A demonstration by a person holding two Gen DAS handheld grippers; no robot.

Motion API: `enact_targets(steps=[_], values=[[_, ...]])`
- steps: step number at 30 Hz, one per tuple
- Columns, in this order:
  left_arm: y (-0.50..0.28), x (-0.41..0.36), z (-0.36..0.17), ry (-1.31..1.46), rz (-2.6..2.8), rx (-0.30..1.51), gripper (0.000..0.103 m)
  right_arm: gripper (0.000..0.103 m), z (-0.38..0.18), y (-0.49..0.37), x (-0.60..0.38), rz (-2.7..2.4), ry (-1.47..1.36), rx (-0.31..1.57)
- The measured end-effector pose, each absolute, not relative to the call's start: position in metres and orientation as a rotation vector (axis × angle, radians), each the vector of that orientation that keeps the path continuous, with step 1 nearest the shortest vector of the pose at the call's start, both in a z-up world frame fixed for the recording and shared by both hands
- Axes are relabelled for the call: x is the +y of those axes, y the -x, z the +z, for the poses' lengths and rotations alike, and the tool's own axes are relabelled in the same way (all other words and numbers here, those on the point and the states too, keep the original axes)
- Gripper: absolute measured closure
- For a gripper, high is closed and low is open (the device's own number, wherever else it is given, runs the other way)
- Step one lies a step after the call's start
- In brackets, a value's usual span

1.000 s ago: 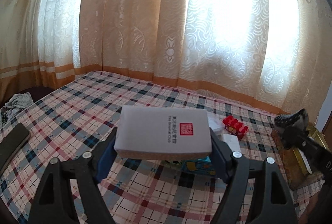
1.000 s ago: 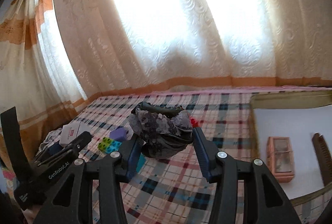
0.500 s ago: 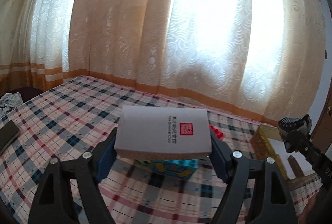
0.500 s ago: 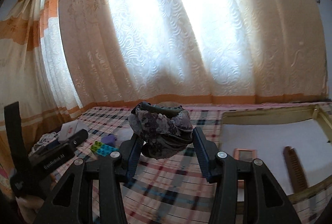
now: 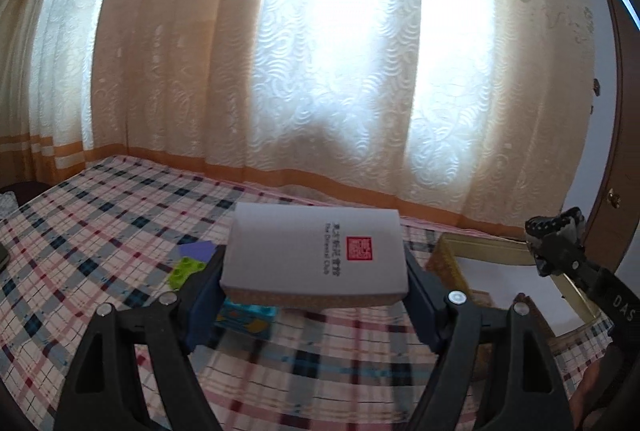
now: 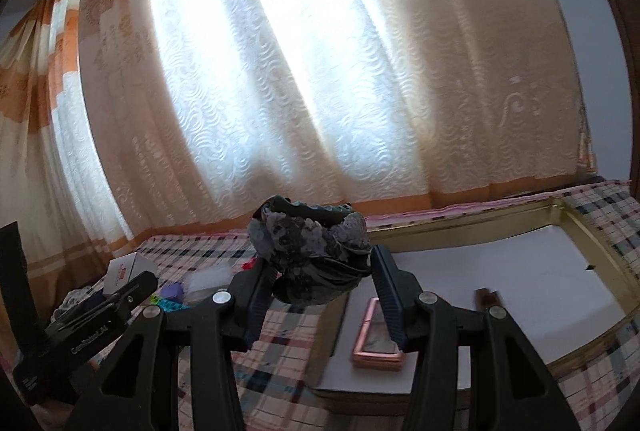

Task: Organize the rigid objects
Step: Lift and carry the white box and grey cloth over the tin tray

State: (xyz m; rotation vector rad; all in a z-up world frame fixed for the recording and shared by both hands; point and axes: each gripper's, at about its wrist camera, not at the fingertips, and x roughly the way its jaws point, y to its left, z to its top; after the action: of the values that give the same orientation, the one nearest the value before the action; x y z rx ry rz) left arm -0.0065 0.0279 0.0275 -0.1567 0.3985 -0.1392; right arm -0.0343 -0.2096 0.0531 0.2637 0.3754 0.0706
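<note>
My left gripper (image 5: 314, 277) is shut on a flat grey box (image 5: 314, 253) with a red seal, held level above the plaid bedspread (image 5: 80, 231). That same box (image 6: 128, 269) and the left gripper (image 6: 100, 307) appear at the lower left of the right wrist view. My right gripper (image 6: 322, 277) is shut on a dark grey, mottled hair claw (image 6: 308, 243), carried in the air. Below and right of it lies a gold-rimmed tray (image 6: 472, 221) with a white floor. In the left wrist view the right gripper (image 5: 560, 235) and the tray (image 5: 480, 245) sit at the right.
On the tray floor lie a pink compact case (image 6: 378, 335) and a brown stick-like piece (image 6: 488, 297). Green (image 5: 184, 271), purple (image 5: 196, 249) and blue (image 5: 248, 319) toy blocks lie on the bedspread under the left gripper. Patterned curtains (image 5: 340, 71) close off the far side.
Both grippers have swung to the right with their loads. The tray has come further into both views, and the toy blocks have slid leftward.
</note>
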Motion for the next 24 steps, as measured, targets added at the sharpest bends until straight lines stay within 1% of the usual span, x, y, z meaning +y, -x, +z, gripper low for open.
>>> enact_targets(steps=[9, 16, 24], values=[[0.004, -0.008, 0.037, 0.131, -0.168, 0.396, 0.024, 0.052, 0.056, 0.045, -0.245, 0.002, -0.300, 0.353], [0.004, -0.054, 0.046, 0.053, -0.190, 0.376, 0.024, 0.052, 0.057, 0.051, -0.274, -0.053, -0.312, 0.340], [0.002, -0.097, 0.049, 0.038, -0.253, 0.376, 0.024, 0.052, 0.055, 0.058, -0.316, -0.129, -0.343, 0.332]])
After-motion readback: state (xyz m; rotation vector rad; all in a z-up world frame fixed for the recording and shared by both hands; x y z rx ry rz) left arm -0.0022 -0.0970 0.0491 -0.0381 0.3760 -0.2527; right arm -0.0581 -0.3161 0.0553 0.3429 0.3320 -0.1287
